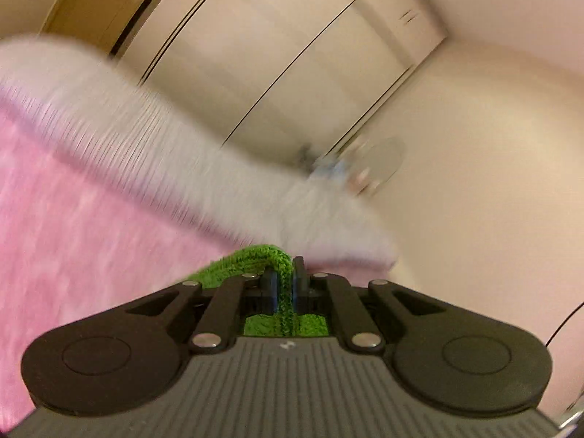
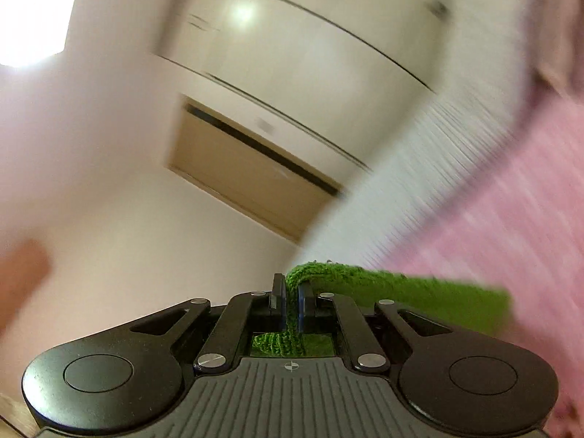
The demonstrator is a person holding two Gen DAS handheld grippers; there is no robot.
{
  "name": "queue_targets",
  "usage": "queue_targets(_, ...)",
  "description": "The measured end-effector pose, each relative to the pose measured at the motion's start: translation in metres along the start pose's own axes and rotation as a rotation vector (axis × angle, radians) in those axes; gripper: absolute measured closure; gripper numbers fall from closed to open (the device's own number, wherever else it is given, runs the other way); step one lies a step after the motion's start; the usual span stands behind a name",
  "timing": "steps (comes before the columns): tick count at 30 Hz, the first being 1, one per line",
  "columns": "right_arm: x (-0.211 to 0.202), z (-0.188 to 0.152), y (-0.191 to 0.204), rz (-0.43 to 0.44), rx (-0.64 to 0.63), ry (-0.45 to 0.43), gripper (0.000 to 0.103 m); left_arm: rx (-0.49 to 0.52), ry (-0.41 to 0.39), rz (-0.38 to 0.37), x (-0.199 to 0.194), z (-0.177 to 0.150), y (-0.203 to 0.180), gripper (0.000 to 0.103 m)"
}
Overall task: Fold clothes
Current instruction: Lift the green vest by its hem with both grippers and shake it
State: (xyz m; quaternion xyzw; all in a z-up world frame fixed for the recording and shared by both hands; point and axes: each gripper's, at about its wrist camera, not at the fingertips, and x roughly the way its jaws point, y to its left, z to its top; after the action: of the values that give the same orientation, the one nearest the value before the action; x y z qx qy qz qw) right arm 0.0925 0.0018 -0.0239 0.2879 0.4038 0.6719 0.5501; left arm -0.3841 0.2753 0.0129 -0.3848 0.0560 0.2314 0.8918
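A knitted garment is held up in the air between both grippers. Its green edge (image 1: pixel 252 259) is pinched in my left gripper (image 1: pixel 284 273), which is shut on it. Beyond that lie a white ribbed band (image 1: pixel 146 138) and a pink body (image 1: pixel 73 226), both motion-blurred, filling the left of the left wrist view. In the right wrist view my right gripper (image 2: pixel 290 292) is shut on the green edge (image 2: pixel 401 292), with the white band (image 2: pixel 419 168) and the pink body (image 2: pixel 511 219) stretching off to the right.
Both cameras point upward at a pale ceiling and white wardrobe doors (image 1: pixel 292 54). A beige recessed panel (image 2: pixel 248 168) and a bright ceiling light (image 2: pixel 33 25) show in the right wrist view. A blurred hand or arm (image 2: pixel 18 277) is at its left edge.
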Motion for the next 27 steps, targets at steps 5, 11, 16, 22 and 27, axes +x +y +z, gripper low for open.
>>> queue_targets(5, 0.025, 0.033, 0.049, 0.004, 0.031, -0.075, 0.099, -0.048, -0.016, -0.041, 0.011, 0.042, -0.008, 0.099)
queue_targets(11, 0.076, 0.057, 0.032, -0.157, 0.132, -0.062, 0.099, -0.093, 0.078, 0.042, 0.079, 0.061, 0.026, 0.099)
queue_targets(16, 0.078, 0.096, 0.035, -0.15, 0.101, -0.141, 0.099, -0.002, 0.028, -0.035, 0.083, 0.091, -0.003, 0.099)
queue_targets(22, 0.054, 0.107, 0.06, -0.099, -0.049, -0.173, 0.099, 0.058, 0.021, -0.057, 0.052, 0.075, -0.018, 0.099)
queue_targets(27, 0.046, 0.041, 0.017, -0.357, -0.112, 0.084, 0.098, 0.022, 0.265, 0.173, 0.047, -0.018, 0.024, 0.097)
